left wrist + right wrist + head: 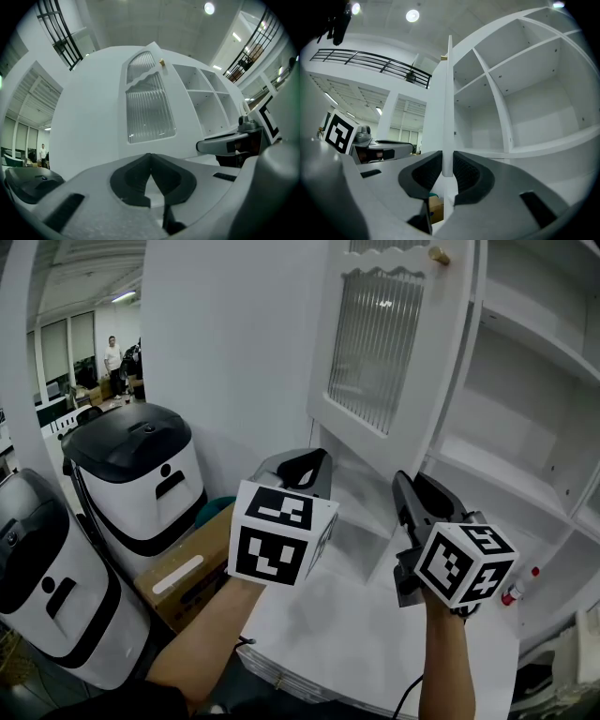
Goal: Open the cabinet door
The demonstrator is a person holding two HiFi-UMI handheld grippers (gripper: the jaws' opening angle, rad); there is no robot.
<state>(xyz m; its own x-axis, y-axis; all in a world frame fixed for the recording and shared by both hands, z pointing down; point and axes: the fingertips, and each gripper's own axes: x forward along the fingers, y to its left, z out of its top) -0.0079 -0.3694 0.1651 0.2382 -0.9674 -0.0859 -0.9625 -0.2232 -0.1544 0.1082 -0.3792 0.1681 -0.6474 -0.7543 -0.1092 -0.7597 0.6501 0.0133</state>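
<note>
The white cabinet door [375, 343] with a ribbed glass pane and a small brass knob [439, 255] stands swung out from the open shelves [525, 427]. My right gripper [405, 482] is at the door's lower free corner. In the right gripper view the door [449, 93] shows edge-on between the pads, and my right gripper [447, 168] is shut on it. My left gripper [314, 460] hangs left of it, in front of the door's face [149, 105], apart from it. The left gripper [150, 157] is shut with nothing held.
Two white machines with black tops [131, 474] [37, 587] and a cardboard box [187, 573] stand low at the left. A white counter [375, 634] lies under the grippers. A small red-capped bottle [520, 589] sits at its right. A person [112, 357] stands far back.
</note>
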